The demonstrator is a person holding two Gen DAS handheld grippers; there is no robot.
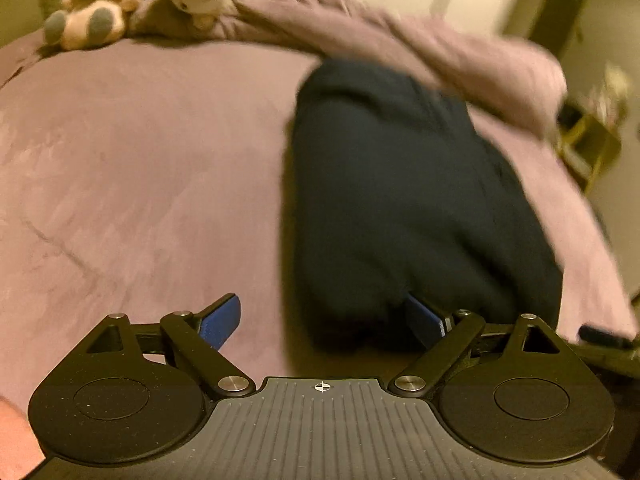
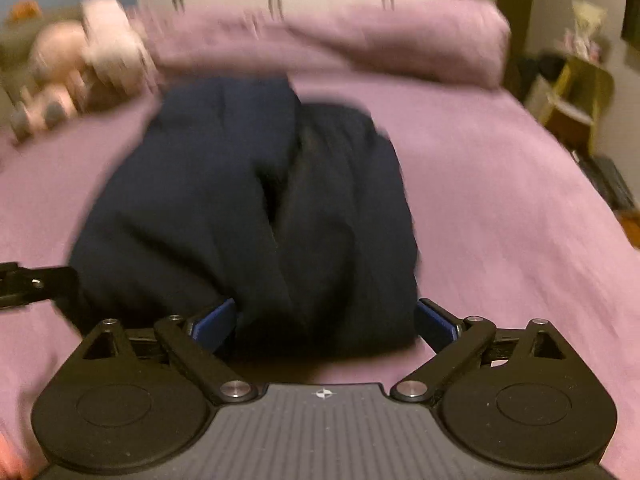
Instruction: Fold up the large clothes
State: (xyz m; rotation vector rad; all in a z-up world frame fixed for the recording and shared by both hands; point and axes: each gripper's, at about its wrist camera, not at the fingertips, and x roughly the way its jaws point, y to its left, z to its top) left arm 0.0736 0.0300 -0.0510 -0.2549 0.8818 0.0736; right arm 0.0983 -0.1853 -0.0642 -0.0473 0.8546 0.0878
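Right wrist view: right claw (image 2: 324,322) gaped wide, gripping nothing, astride near end of garment (image 2: 256,200). Lay on bed (image 2: 500,220), long axis running straight away. Left claw (image 1: 326,322) wide, garment off to its right.

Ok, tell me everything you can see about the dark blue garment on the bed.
The navy garment is soft, matte fabric, folded into a long bundle with a deep crease running down its middle. It lies flat on the mauve bedspread, its far end near the rolled duvet and the soft toys. Motion blur hides seams and details. Its near edge sits between the open jaws of the right hand-held gripper, whose pads are not pressing it.
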